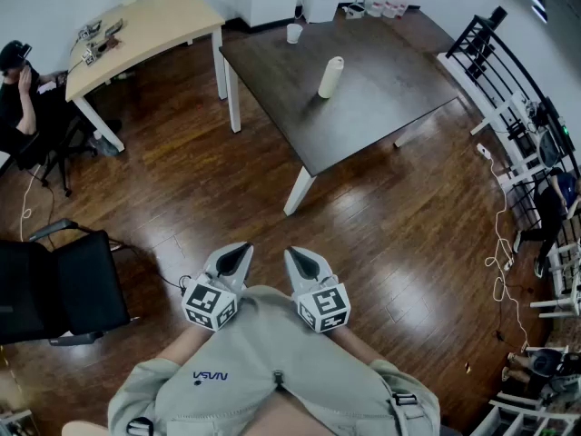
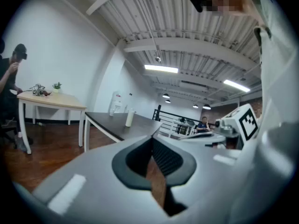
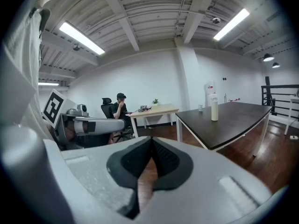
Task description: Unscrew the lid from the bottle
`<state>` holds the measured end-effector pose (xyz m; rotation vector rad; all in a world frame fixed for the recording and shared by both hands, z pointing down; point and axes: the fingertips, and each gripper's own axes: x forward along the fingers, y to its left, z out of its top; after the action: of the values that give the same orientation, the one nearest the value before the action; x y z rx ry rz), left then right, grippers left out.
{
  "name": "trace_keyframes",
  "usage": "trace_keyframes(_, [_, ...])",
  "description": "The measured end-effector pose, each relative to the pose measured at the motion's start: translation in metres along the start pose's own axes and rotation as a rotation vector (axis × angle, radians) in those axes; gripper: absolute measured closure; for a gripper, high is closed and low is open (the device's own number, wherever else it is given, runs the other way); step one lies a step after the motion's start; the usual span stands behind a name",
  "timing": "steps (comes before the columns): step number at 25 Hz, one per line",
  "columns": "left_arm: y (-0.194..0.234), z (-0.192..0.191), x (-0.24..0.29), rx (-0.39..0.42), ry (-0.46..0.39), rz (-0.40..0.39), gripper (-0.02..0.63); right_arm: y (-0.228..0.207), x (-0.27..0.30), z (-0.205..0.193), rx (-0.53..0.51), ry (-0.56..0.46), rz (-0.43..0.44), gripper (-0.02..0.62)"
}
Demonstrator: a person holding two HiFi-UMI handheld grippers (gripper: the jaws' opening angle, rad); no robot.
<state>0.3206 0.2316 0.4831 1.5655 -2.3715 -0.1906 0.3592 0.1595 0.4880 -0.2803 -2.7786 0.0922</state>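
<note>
A tall cream bottle (image 1: pixel 330 77) with its lid on stands upright on the dark table (image 1: pixel 381 98), far ahead of me. It also shows small in the left gripper view as the bottle (image 2: pixel 129 118) and in the right gripper view as the bottle (image 3: pixel 214 110). My left gripper (image 1: pixel 239 254) and right gripper (image 1: pixel 300 259) are held side by side close to my chest, over the wooden floor. Both are shut with nothing between the jaws. The left gripper (image 2: pixel 152 141) and right gripper (image 3: pixel 151 141) point toward the table from well short of it.
A white cup (image 1: pixel 293 33) sits at the dark table's far edge. A light wooden desk (image 1: pixel 145 27) stands to the left, with a seated person (image 1: pixel 23 98) beside it. A black chair (image 1: pixel 64 289) is at my near left. Black railing (image 1: pixel 495 62) and cables run along the right.
</note>
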Motion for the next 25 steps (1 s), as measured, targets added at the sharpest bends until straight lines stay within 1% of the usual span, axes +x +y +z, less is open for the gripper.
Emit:
trace_keyframes(3, [0.018,0.000,-0.016,0.003,0.006,-0.007,0.601,0.022,0.017,0.003,-0.022,0.005,0.001,0.597])
trace_keyframes(5, [0.033,0.003,-0.021,0.013,-0.004,-0.004,0.601,0.028,0.031,0.007,-0.037,0.009,0.003,0.597])
trace_keyframes(9, [0.066,0.006,-0.032,0.001,-0.017,0.026,0.601,0.040,0.056,0.017,-0.041,0.013,0.009,0.597])
trace_keyframes(12, [0.085,0.007,-0.045,-0.007,-0.041,0.065,0.601,0.059,0.075,0.021,-0.068,0.027,0.055,0.597])
trace_keyframes(15, [0.096,-0.002,-0.050,-0.043,-0.035,0.093,0.601,0.072,0.089,0.019,-0.098,0.050,0.107,0.597])
trace_keyframes(19, [0.117,-0.003,-0.050,-0.045,-0.022,0.130,0.601,0.072,0.115,0.021,-0.094,0.054,0.147,0.597])
trace_keyframes(23, [0.151,0.001,-0.040,-0.042,-0.008,0.183,0.601,0.061,0.151,0.029,-0.080,0.041,0.175,0.597])
trace_keyframes(25, [0.158,0.005,-0.028,-0.030,0.003,0.197,0.601,0.051,0.163,0.033,-0.074,0.032,0.191,0.597])
